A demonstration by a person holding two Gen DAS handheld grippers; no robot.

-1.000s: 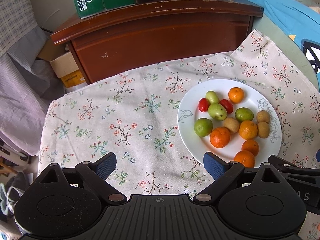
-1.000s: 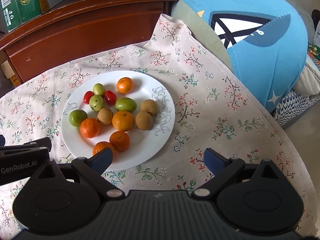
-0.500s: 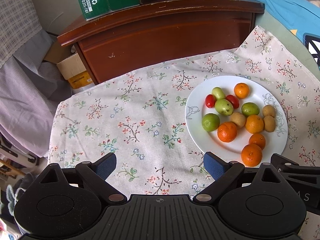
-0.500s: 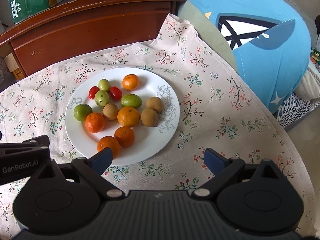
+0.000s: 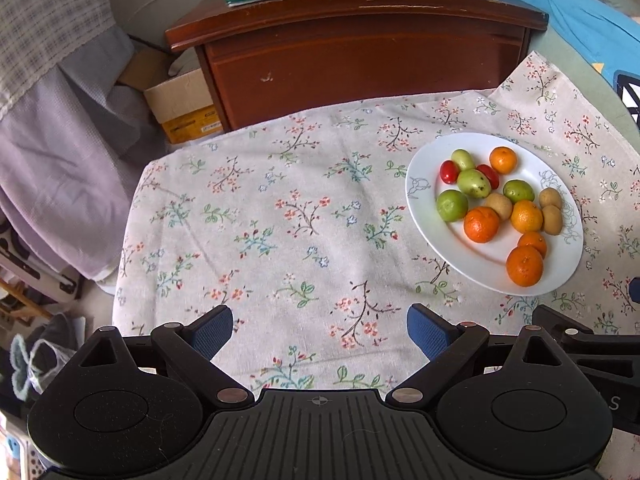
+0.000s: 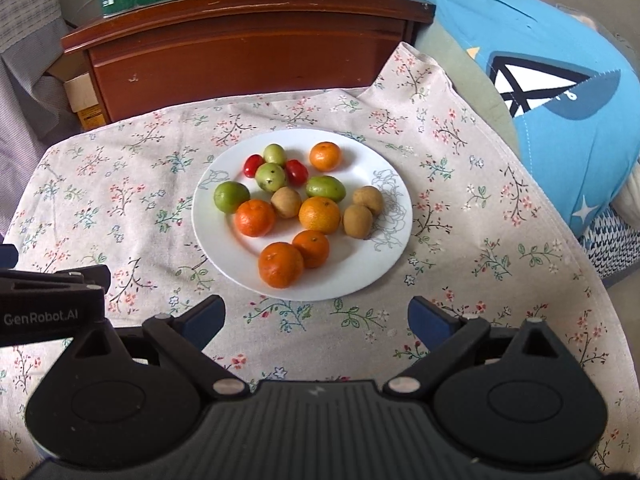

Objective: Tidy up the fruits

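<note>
While both tools hover over the floral cloth (image 6: 120,200), left gripper (image 5: 320,330) spread and empty, right gripper (image 6: 316,320) spread and empty, white plate (image 6: 384,264) of mixed fruits (image 6: 319,215) at its twelve o'clock, at two o'clock from the left.

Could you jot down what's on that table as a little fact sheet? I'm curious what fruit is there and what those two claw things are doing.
Surface: floral tablecloth
Container: white plate
Oranges: five, e.g.
Green fruits: four, e.g.
Brown fruits: three, e.g.
Red tomatoes: two, e.g.
Left gripper: open, empty, over bare cloth
Right gripper: open, empty, just short of the plate
Behind: wooden cabinet
</note>
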